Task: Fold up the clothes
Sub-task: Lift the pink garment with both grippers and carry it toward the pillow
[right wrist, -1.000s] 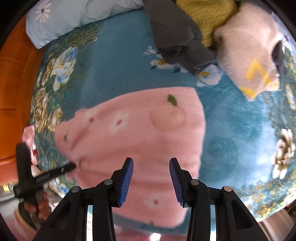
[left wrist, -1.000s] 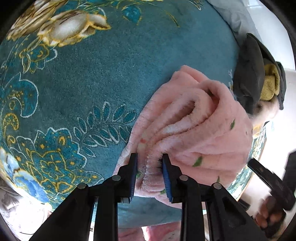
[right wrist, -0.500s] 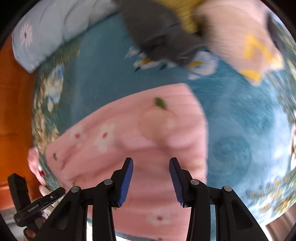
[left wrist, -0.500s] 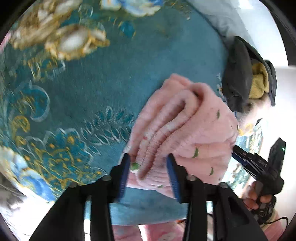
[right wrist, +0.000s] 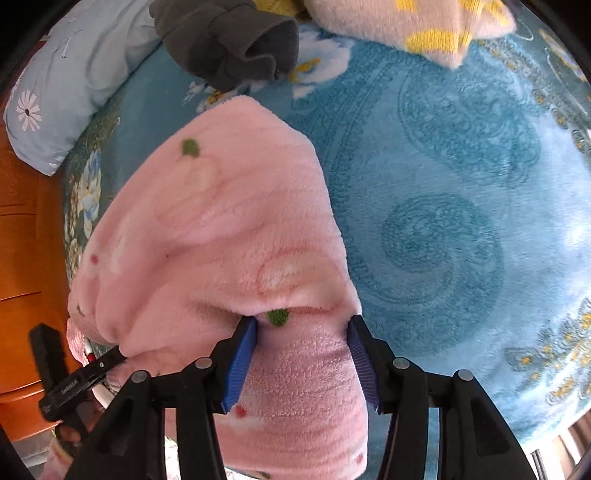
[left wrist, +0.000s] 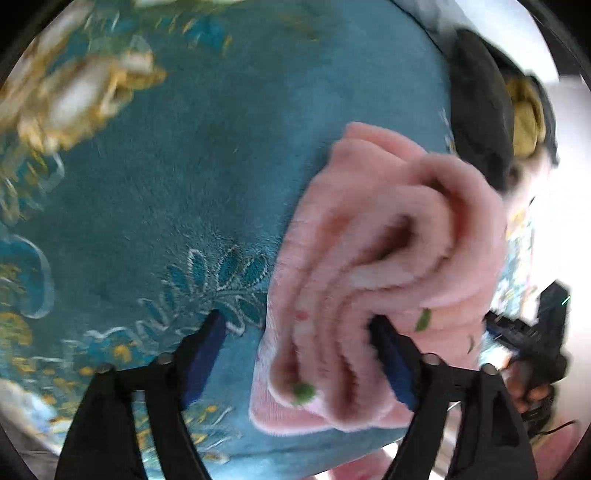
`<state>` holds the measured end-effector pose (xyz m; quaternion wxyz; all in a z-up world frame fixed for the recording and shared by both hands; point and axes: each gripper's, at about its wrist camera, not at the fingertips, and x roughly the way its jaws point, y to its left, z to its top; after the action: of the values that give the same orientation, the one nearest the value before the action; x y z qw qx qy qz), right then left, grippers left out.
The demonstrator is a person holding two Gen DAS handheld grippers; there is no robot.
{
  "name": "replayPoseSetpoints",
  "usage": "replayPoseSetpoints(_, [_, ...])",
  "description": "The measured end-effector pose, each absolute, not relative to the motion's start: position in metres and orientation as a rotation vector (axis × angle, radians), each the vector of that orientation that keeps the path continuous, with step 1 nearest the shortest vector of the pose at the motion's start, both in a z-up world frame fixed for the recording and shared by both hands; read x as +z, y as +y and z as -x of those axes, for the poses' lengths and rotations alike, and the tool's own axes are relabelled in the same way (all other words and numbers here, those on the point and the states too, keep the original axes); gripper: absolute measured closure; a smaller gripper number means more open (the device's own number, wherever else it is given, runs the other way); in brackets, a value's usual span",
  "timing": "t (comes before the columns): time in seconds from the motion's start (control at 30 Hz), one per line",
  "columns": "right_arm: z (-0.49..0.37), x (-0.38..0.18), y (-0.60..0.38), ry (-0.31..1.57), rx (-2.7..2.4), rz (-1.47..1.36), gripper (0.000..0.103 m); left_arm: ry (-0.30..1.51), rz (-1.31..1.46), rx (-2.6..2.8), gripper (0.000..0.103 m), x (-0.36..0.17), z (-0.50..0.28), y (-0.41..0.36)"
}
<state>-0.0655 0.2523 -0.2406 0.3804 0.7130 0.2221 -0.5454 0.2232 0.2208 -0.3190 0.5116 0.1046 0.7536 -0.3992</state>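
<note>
Through the left wrist camera, which is blurred, we see our left gripper (left wrist: 295, 350) with its jaws spread wide, having just been opening; the stacked folds at one end of the pink fleece garment (left wrist: 388, 258) lie between them, the right pad against the fabric and the left pad standing clear of it over the teal flowered blanket (left wrist: 184, 166). The garment rests folded on that blanket, toward the right of this view. Beyond it lies a dark grey garment (left wrist: 476, 110) with something yellow (left wrist: 524, 122) tucked against it. At the right edge the right gripper (left wrist: 509, 328) shows, held in a hand (left wrist: 528, 391). Through the right wrist camera we see the right gripper (right wrist: 301, 362) with its jaws partly spread, having just been opening, straddling a band of the pink fleece garment (right wrist: 221, 240); whether the pads press on it we cannot tell. The dark grey garment (right wrist: 229, 40) lies just past the pink one's far edge, a pale fleece piece with yellow marks (right wrist: 424, 22) lies beside it, and a light blue pillow (right wrist: 66, 81) sits at the upper left. The left gripper (right wrist: 96, 369) reaches the garment's lower left edge.
</note>
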Motion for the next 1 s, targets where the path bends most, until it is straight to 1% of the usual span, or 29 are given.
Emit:
replayPoseSetpoints(0.1, [0.070, -0.249, 0.261, 0.485, -1.375, -1.853, 0.044, 1.885, -0.079, -0.976, 0.019, -0.334, -0.230, 0.234])
replayPoseSetpoints(0.2, [0.074, -0.256, 0.270, 0.387, -1.371, -1.903, 0.043, 1.887, -0.004, -0.995, 0.021, -0.336, -0.228, 0.238])
replayPoseSetpoints(0.27, [0.073, -0.258, 0.274, 0.348, -1.382, -1.931, 0.043, 1.894, 0.020, -1.006, 0.029, -0.335, -0.225, 0.238])
replayPoseSetpoints(0.3, [0.073, -0.258, 0.275, 0.334, -1.389, -1.943, 0.044, 1.896, 0.026, -1.008, 0.039, -0.334, -0.223, 0.237])
replayPoseSetpoints(0.33, [0.071, -0.258, 0.275, 0.326, -1.398, -1.955, 0.044, 1.899, 0.033, -1.011, 0.043, -0.333, -0.222, 0.236])
replayPoseSetpoints(0.4, [0.068, -0.256, 0.276, 0.314, -1.410, -1.979, 0.050, 1.868, 0.000, -1.017, 0.050, -0.324, -0.218, 0.234])
replayPoseSetpoints(0.43, [0.066, -0.254, 0.275, 0.310, -1.415, -1.991, 0.056, 1.852, -0.019, -1.017, 0.055, -0.319, -0.216, 0.233])
replayPoseSetpoints(0.5, [0.062, -0.246, 0.275, 0.316, -1.431, -1.998, 0.071, 1.822, -0.050, -1.017, 0.059, -0.309, -0.213, 0.232])
replayPoseSetpoints(0.6, [0.053, -0.227, 0.274, 0.333, -1.464, -1.971, 0.079, 1.797, -0.068, -1.021, 0.061, -0.291, -0.209, 0.232])
replayPoseSetpoints(0.73, [0.045, -0.190, 0.278, 0.284, -1.459, -1.939, 0.081, 1.774, -0.081, -1.054, 0.061, -0.258, -0.202, 0.232])
replayPoseSetpoints(1.0, [0.062, -0.108, 0.267, 0.305, -1.429, -1.811, 0.082, 1.742, -0.041, -1.081, 0.061, -0.199, -0.171, 0.241])
